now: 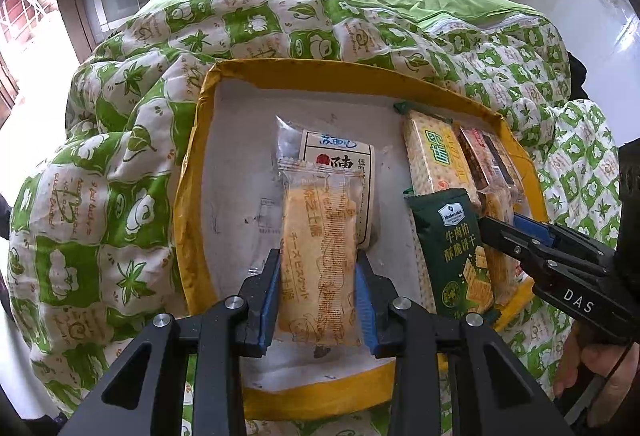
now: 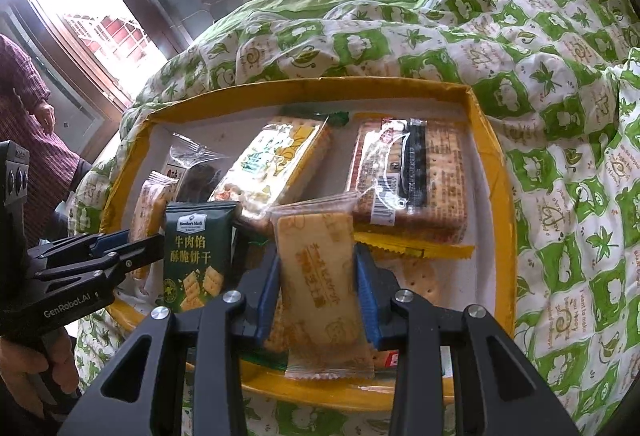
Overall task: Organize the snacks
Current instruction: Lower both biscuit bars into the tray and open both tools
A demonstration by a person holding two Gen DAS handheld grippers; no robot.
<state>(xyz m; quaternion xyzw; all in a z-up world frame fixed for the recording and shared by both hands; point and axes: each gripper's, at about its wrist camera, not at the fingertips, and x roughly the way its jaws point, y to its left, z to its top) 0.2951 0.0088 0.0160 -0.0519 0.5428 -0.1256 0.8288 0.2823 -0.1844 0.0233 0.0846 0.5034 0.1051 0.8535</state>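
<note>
A yellow-rimmed white tray (image 1: 304, 70) lies on a green-and-white quilt and holds several snack packs. My left gripper (image 1: 318, 300) is shut on a clear orange cheese-biscuit pack (image 1: 320, 256), held over the tray's middle above a white-labelled pack (image 1: 340, 152). My right gripper (image 2: 318, 296) is shut on a second orange biscuit pack (image 2: 320, 276), held over the tray's (image 2: 486, 140) near right part. The right gripper also shows in the left wrist view (image 1: 508, 226), and the left gripper in the right wrist view (image 2: 128, 240).
A dark green Member's Mark pack (image 1: 460, 256) stands in the tray, also in the right wrist view (image 2: 196, 256). Behind it lie a yellow-green cracker pack (image 2: 276, 160) and a brown cracker pack (image 2: 412, 176). The quilt (image 2: 560, 116) rises around the tray. Windows stand behind.
</note>
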